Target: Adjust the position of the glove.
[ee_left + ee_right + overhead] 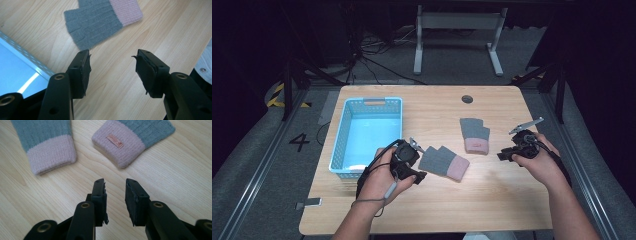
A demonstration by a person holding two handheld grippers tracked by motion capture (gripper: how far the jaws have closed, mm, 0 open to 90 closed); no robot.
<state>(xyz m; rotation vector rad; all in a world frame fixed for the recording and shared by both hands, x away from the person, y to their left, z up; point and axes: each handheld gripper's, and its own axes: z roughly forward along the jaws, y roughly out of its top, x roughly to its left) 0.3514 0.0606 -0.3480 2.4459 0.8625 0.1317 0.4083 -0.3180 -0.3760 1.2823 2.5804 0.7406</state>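
Two grey knitted gloves with pink cuffs lie flat on the wooden table (492,200). The near glove (443,162) (100,22) (47,142) lies just beyond the tips of my left gripper (419,162) (112,67), which is open and holds nothing. The far glove (474,135) (132,142) has a small label on its cuff. My right gripper (504,153) (115,192) hovers to the right of this glove and points at both cuffs. Its jaws stand apart over bare wood, a short way from the cuffs.
A light blue plastic basket (341,145) (15,75) stands at the table's left, close behind my left hand. A round cable hole (467,99) sits near the far edge. Beyond the table stands a white desk frame (457,35) on a dark floor with cables.
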